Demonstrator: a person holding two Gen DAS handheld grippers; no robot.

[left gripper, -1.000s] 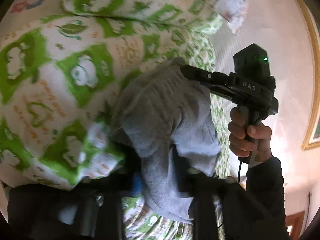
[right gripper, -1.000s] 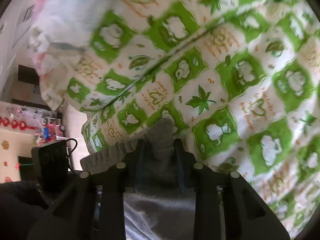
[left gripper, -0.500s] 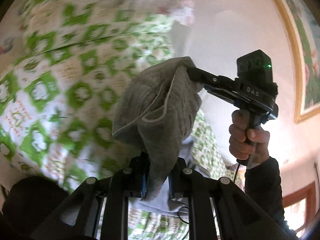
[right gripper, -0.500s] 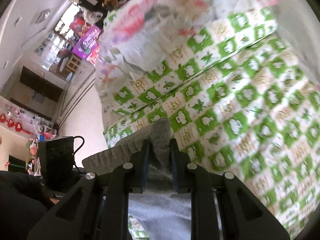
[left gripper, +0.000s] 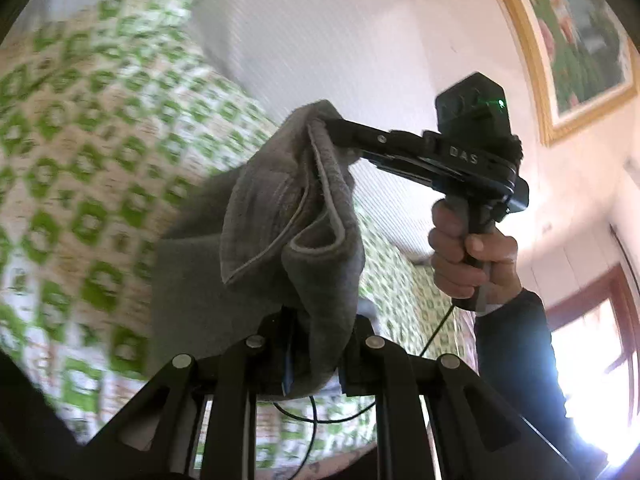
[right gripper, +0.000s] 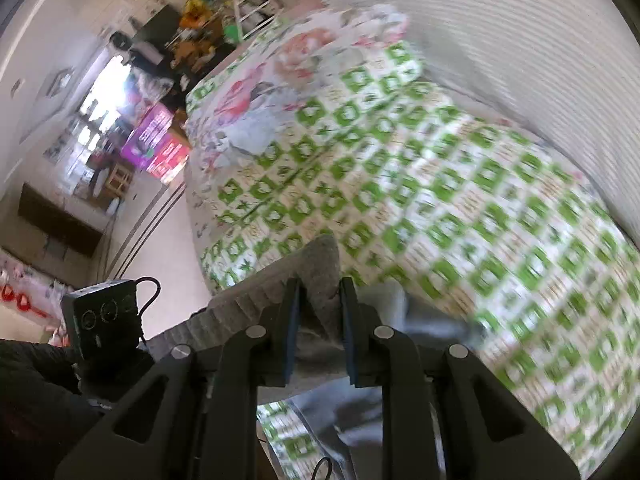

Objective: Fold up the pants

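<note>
The grey pants [left gripper: 296, 216] hang in the air above the bed, held at the waistband by both grippers. My left gripper [left gripper: 320, 332] is shut on one part of the waistband at the bottom of the left wrist view. My right gripper [left gripper: 332, 130] is shut on another part of the band, higher up and to the right there. In the right wrist view the right gripper [right gripper: 318, 308] pinches the grey fabric [right gripper: 320, 264], and the ribbed band runs left toward the left gripper's body [right gripper: 104, 316]. The legs hang below, mostly hidden.
A bed with a green-and-white patterned quilt [right gripper: 460, 208] lies below, with a floral pillow [right gripper: 288, 80] at its far end. A framed picture [left gripper: 576, 36] hangs on the wall. Cluttered shelves and boxes [right gripper: 156, 140] stand beyond the bed. A window [left gripper: 592, 368] is at right.
Both grippers have lifted the pants up off the quilt, still shut on the waistband. The bed has dropped away in both views and the wall and room have come into sight.
</note>
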